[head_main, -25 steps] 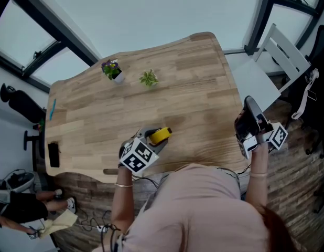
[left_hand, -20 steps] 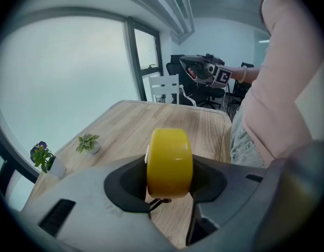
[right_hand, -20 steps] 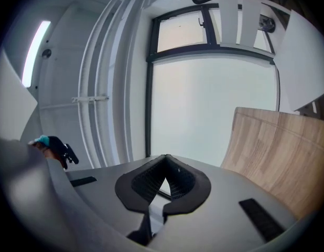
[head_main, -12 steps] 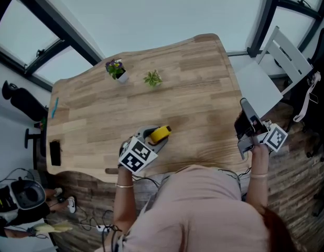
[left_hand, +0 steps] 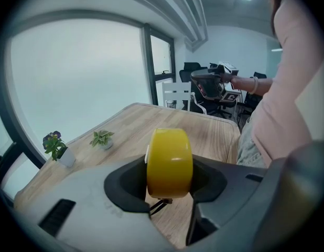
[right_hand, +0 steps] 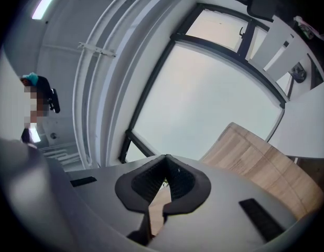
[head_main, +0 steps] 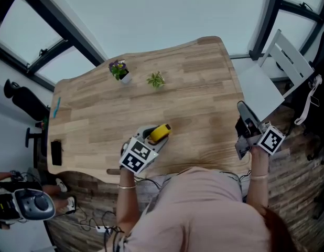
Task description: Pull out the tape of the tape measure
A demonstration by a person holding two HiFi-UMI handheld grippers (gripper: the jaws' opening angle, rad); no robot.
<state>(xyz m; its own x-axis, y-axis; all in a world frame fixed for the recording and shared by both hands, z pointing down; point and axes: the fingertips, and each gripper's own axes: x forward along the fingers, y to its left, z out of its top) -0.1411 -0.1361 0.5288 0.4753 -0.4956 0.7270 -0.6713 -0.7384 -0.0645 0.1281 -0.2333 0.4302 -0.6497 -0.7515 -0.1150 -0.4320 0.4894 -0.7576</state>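
Tape measure (left_hand: pixel 170 161), yellow, sits clamped in the left claw (head_main: pixel 158 135); right claw (right_hand: pixel 164 181) closed, empty.

The head view looks steeply down from above the person and takes in the whole wooden worktop (head_main: pixel 177 98), with the left gripper (head_main: pixel 159 135) and right gripper (head_main: pixel 241 109) low in the frame. The left gripper view sits low and very close behind the tape measure (left_hand: pixel 169 163), facing across the worktop toward the window (left_hand: pixel 73 77). With the head view it shares the purple-flowered plant (head_main: pixel 119 70), the green plant (head_main: pixel 156 80) and the right gripper. The right gripper view is tilted, facing window and ceiling (right_hand: pixel 99 35), with only a worktop corner at lower right.
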